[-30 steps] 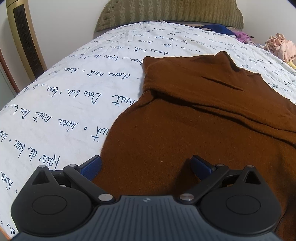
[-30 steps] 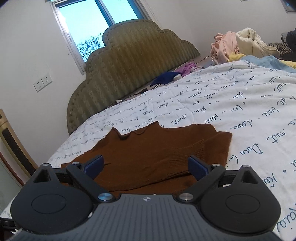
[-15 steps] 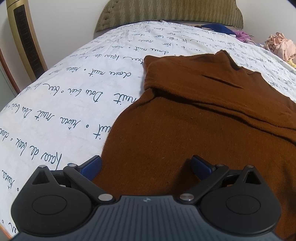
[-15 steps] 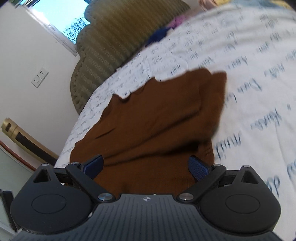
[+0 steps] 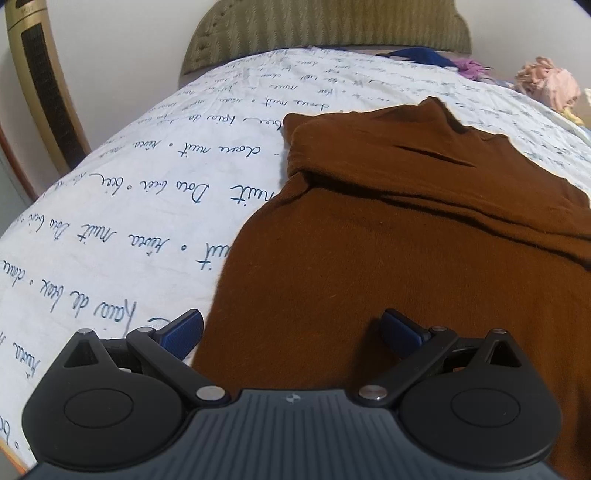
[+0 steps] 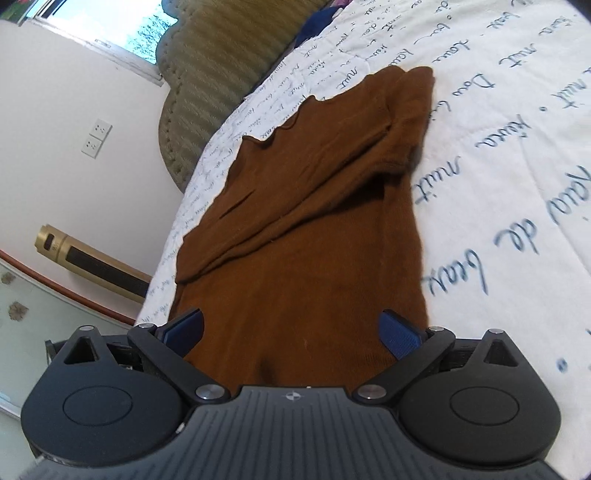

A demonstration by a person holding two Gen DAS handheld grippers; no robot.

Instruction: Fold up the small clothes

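A brown knit sweater [image 5: 406,229] lies flat on the bed, its sleeves folded across the body; it also shows in the right wrist view [image 6: 314,206]. My left gripper [image 5: 291,332] is open over the sweater's near left edge, its blue pads [image 5: 183,328] wide apart and holding nothing. My right gripper [image 6: 291,332] is open over the sweater's near hem, tilted, with blue pads [image 6: 400,338] on either side of the cloth and nothing held.
The bed sheet [image 5: 129,221] is white with blue script. A green headboard [image 5: 325,33] stands at the far end. Piled clothes [image 5: 546,85] lie at the far right. A gold tower heater [image 5: 40,85] stands beside the bed on the left.
My right gripper has dropped down and rolled toward the sweater's hem, which now fills its view. My left gripper has held nearly still over the left edge.
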